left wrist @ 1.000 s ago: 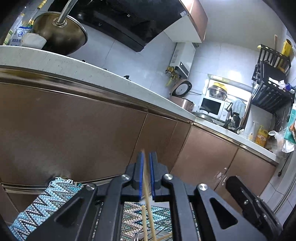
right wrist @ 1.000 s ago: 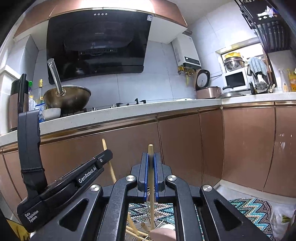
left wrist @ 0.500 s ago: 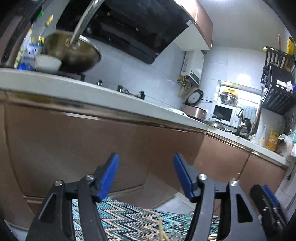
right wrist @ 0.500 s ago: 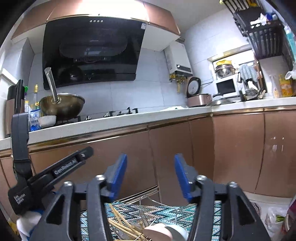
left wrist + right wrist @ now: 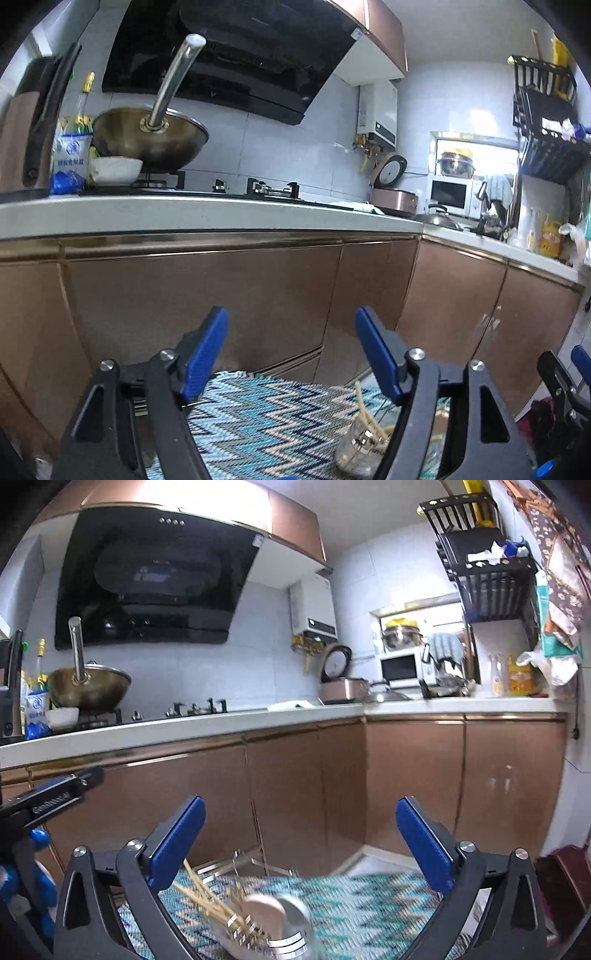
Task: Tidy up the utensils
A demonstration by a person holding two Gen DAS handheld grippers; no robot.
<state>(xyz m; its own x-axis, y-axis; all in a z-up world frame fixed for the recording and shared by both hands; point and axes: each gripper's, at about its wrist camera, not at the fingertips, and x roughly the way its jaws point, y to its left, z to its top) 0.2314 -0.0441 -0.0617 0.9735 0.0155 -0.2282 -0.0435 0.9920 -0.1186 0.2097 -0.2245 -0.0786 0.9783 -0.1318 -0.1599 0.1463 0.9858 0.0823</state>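
A metal utensil holder [image 5: 284,934] stands on a zigzag-patterned mat [image 5: 362,908], with several wooden chopsticks [image 5: 201,895] leaning to the left and a pale wooden spoon head [image 5: 264,914] in it. My right gripper [image 5: 301,836] is open and empty, above and behind the holder. In the left wrist view the holder [image 5: 360,448] with chopsticks [image 5: 364,410] sits low at the right, below the right finger. My left gripper [image 5: 291,350] is open and empty above the mat [image 5: 266,417].
Brown cabinet doors [image 5: 207,295] stand behind the mat under a white counter [image 5: 184,210]. A wok [image 5: 147,142], bowl and bottles are on the counter at the left. A wire rack [image 5: 258,864] lies behind the holder. The other gripper's body [image 5: 44,805] shows at the left.
Both grippers were shut on a chopstick each a second ago. They have opened wide, the chopsticks now rest in the holder, and both grippers have risen.
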